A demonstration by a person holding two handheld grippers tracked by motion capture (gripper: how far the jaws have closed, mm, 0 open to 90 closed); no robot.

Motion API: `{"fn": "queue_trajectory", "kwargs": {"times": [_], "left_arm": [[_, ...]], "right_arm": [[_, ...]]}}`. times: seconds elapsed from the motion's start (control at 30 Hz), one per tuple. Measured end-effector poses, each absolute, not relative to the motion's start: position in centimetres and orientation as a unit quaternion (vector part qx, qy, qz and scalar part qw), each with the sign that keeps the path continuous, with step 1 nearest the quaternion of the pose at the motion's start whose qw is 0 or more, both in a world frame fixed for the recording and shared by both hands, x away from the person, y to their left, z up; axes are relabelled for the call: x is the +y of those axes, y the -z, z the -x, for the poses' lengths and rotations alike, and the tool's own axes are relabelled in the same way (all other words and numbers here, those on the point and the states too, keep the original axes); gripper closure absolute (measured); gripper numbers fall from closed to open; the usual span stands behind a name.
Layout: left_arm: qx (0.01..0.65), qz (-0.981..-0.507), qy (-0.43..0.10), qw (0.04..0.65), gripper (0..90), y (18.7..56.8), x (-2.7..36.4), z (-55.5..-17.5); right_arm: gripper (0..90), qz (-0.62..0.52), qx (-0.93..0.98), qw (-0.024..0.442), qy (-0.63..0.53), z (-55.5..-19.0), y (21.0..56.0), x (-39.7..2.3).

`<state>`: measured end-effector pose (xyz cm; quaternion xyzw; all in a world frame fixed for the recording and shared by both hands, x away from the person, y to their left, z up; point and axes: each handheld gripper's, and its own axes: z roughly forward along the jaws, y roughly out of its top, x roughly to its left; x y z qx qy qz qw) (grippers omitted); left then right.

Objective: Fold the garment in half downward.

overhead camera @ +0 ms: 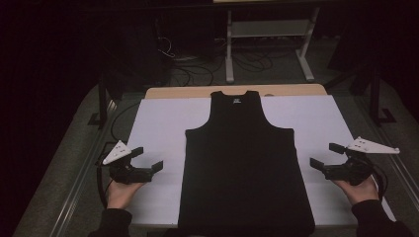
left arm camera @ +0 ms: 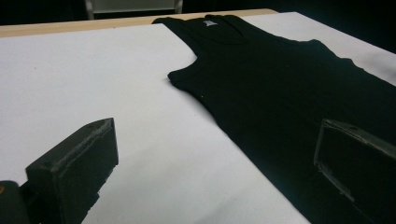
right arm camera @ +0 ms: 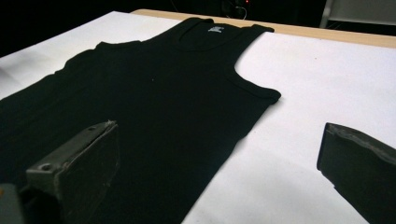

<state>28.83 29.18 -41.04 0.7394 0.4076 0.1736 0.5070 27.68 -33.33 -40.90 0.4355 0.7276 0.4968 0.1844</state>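
Evidently, with both the left gripper (overhead camera: 147,159) and right gripper (overhead camera: 324,155) held released beside the vest (overhead camera: 245,163), its nearest edges are probably to be grasped next.

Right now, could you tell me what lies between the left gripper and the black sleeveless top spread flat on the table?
Only bare white sheet separates the left gripper from the black sleeveless top, as the high view shows.

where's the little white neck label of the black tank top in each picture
High view: the neck label sits top centre, just under the collar of the tank top.
Left gripper view: the label is at the top, right of centre.
Right gripper view: the label is at the top, near centre.
Shared landmark: the wooden table edge beyond the white sheet.
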Motion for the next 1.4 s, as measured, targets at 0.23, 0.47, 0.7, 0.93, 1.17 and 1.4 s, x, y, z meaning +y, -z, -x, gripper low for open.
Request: {"fn": "queue_trajectory", "kwargs": {"times": [0.23, 0.47, 0.7, 0.93, 1.17, 1.4], "left_arm": [[0.409, -0.737, -0.172, 0.509, 0.0, 41.0, 29.1, -28.8], [0.408, -0.736, -0.170, 0.512, 0.0, 41.0, 29.1, -28.8], [0.403, -0.735, -0.168, 0.518, 0.0, 40.6, 28.8, -28.7], [0.398, -0.739, -0.172, 0.516, 0.0, 40.2, 28.5, -28.8], [0.392, -0.743, -0.172, 0.515, 0.0, 39.8, 28.3, -28.9], [0.390, -0.744, -0.171, 0.515, 0.0, 39.5, 28.0, -29.2]], "right_arm": [[0.0, -0.437, 0.726, 0.184, -0.498, -27.6, 40.8, -33.4], [0.0, -0.435, 0.725, 0.186, -0.500, -27.6, 40.7, -33.4], [0.0, -0.434, 0.727, 0.188, -0.499, -27.6, 40.6, -33.4], [0.0, -0.428, 0.730, 0.191, -0.497, -27.8, 40.4, -33.3], [0.0, -0.423, 0.736, 0.188, -0.493, -28.0, 40.1, -33.1], [0.0, -0.418, 0.741, 0.188, -0.491, -28.5, 39.5, -32.7]]}}
